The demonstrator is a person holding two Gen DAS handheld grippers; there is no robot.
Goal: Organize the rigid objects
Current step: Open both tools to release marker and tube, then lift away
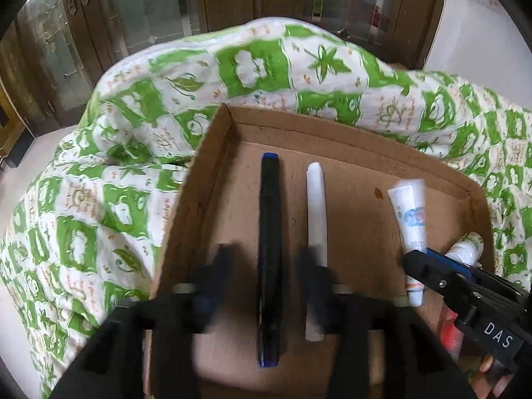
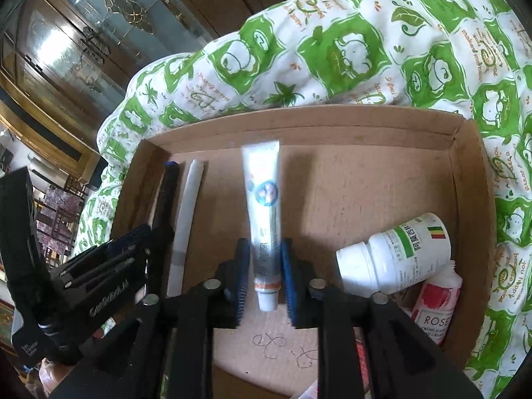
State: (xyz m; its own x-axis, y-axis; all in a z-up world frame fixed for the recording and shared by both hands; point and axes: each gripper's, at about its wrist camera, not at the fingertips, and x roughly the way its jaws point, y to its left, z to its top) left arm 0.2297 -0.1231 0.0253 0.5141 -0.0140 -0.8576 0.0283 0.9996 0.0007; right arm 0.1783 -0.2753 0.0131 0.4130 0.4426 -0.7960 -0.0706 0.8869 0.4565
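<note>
Soft daylight fills both views; glare washes the cabinet glass [image 2: 76, 50]. Fisheye bends the edges into dark corners. The left gripper's fingers [image 1: 312, 272] are motion-blurred.

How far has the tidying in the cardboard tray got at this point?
Done: black marker and white stick lie side by side at the tray's left. In hand: the right tongs straddle the white tube, lined up beside them; the left tongs stand open over the marker. Left: the white bottle and rose tube lie askew.

Dark wooden cabinet [image 1: 83, 33] with glass doors – white wall [image 1: 475, 33] beside it.
</note>
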